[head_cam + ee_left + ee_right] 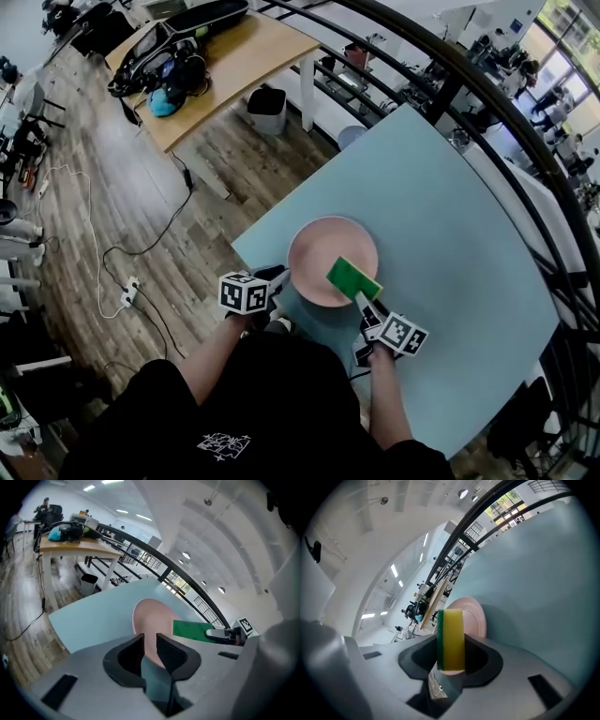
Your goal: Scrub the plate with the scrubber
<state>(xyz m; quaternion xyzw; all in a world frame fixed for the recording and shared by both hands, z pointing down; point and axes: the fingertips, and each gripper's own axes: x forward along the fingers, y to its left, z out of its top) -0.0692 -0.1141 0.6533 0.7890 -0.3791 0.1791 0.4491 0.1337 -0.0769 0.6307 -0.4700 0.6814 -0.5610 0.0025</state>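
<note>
Pale blue table [450, 216], bearing one pink plate [314, 246]. Plate's left rim is pinched between the almost closed jaws of the left gripper [277, 279], apparently for steadying. Scrubber [352, 277] is clamped by the right gripper [367, 300], over the plate's right rim, ready for scrubbing.

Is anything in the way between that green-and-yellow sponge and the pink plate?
Nothing visible. The scrubber, held in the right gripper, sits over the plate, whose face is bare. The left gripper pinches the plate's rim, off to the side.
</note>
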